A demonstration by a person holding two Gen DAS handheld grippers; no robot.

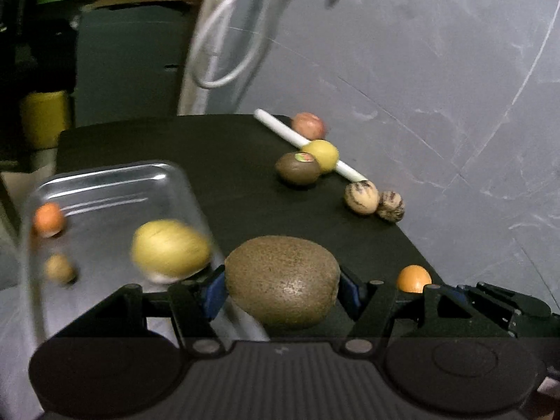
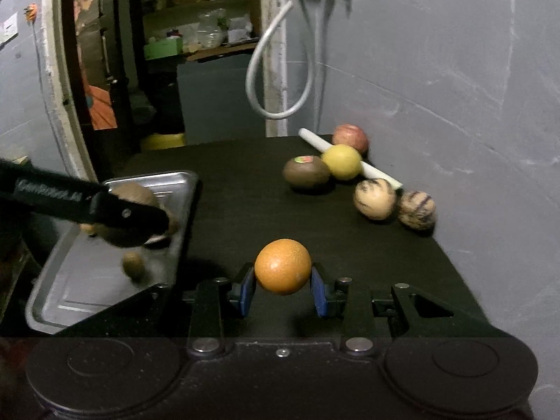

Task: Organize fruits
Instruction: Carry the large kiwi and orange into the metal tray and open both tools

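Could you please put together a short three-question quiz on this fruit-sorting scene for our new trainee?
1. True or false: the left hand-held gripper holds a kiwi.
2. Which fruit is in the right hand-held gripper? A) orange B) red apple C) striped fruit
3. Fill in: the kiwi with a sticker lies on the black ____, outside the metal tray.

Key: 1 true; 2 A; 3 table.
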